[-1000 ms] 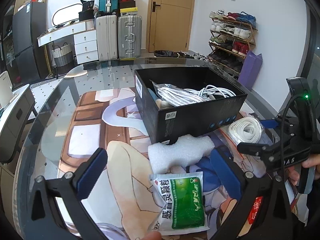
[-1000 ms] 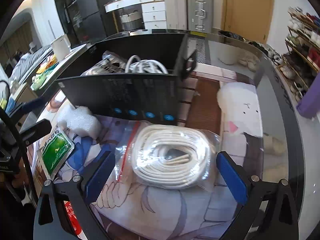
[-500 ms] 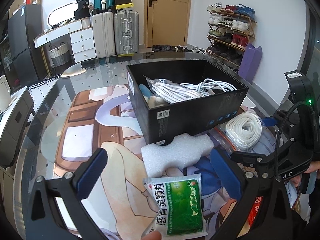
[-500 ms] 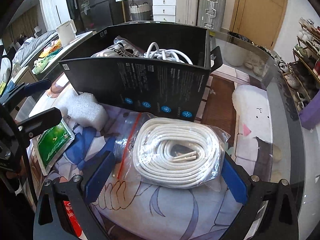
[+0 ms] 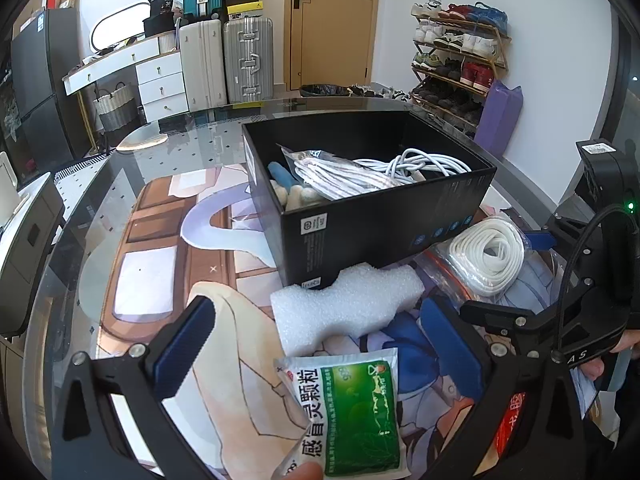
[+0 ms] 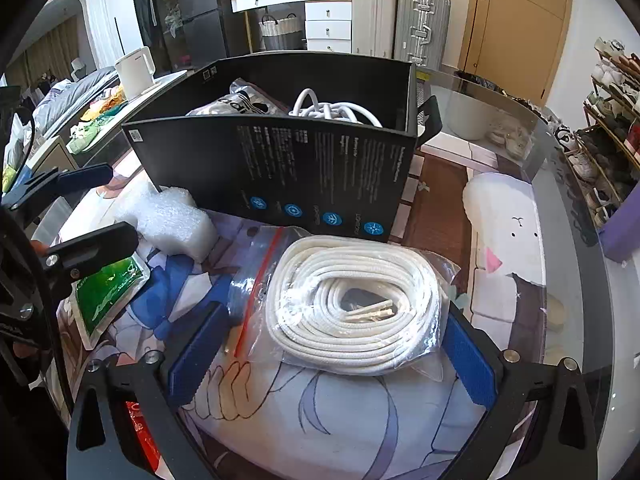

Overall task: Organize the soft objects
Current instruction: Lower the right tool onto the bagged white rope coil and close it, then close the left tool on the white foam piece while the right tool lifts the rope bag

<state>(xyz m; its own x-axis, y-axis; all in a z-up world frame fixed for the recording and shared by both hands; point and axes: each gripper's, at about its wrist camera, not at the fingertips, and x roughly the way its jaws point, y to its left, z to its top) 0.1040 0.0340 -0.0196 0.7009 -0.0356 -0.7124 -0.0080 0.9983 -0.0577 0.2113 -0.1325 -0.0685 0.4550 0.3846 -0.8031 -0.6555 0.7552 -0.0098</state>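
A black box (image 5: pixel 384 232) (image 6: pixel 280 172) on the table holds white cables and bagged items. A white foam piece (image 5: pixel 344 308) (image 6: pixel 172 220) lies at its front corner. A green sachet (image 5: pixel 352 412) (image 6: pixel 108 288) lies nearer. A bagged coil of white rope (image 6: pixel 352 304) (image 5: pixel 488 252) lies beside the box. My left gripper (image 5: pixel 316 344) is open, with the foam and sachet between its fingers. My right gripper (image 6: pixel 332 352) is open, its fingers either side of the rope bag's near edge.
The glass table (image 5: pixel 100 208) has a printed mat (image 5: pixel 160 264) under it. A red packet (image 6: pixel 140 436) lies at the near edge. A white kettle (image 6: pixel 136 68) stands on a side table. Suitcases (image 5: pixel 228 60) and a shoe rack (image 5: pixel 460 52) stand by the walls.
Both grippers have moved forward toward the box. The rope bag now lies closer in between my right fingers. The foam and sachet sit nearer my left gripper. Both stay open.
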